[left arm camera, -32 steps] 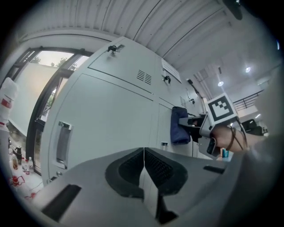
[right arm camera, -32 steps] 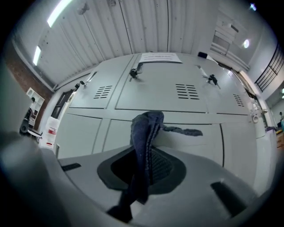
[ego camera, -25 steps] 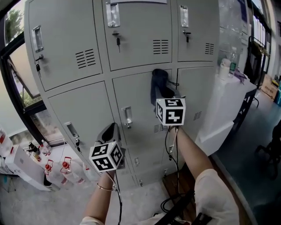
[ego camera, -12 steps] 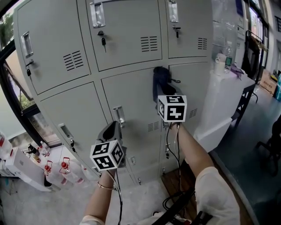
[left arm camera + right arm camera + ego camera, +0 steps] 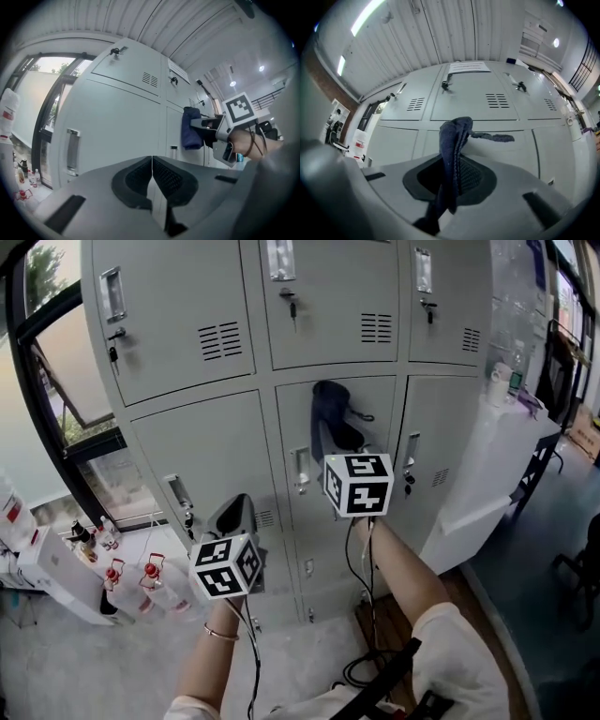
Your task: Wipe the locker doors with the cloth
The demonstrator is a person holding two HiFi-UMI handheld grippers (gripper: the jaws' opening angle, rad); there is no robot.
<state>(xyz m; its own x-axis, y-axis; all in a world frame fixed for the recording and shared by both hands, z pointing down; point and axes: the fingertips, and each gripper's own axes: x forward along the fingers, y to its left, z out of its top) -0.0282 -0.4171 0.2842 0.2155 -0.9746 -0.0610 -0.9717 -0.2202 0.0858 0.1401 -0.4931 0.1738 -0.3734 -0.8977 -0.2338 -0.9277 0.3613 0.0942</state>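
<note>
A dark blue cloth (image 5: 330, 418) hangs bunched against the middle grey locker door (image 5: 370, 399), pinched in my right gripper (image 5: 347, 442), which is shut on it. In the right gripper view the cloth (image 5: 452, 154) rises between the jaws and drapes toward the doors (image 5: 487, 101). My left gripper (image 5: 236, 514) is lower left, held off the lockers, shut with nothing in it; its pads (image 5: 140, 178) meet in the left gripper view, where the cloth (image 5: 191, 134) and the right gripper (image 5: 206, 126) show to the right.
Grey lockers (image 5: 187, 343) stand in rows with handles, keys and vents. A window (image 5: 66, 381) is at the left, several bottles (image 5: 141, 592) sit on the floor below it. A white counter (image 5: 497, 456) stands to the right. A cable (image 5: 361, 662) lies on the floor.
My right gripper and the cloth have slid left and slightly up along the middle door. The head view has swung, so the lockers sit further right. The left gripper has hardly moved.
</note>
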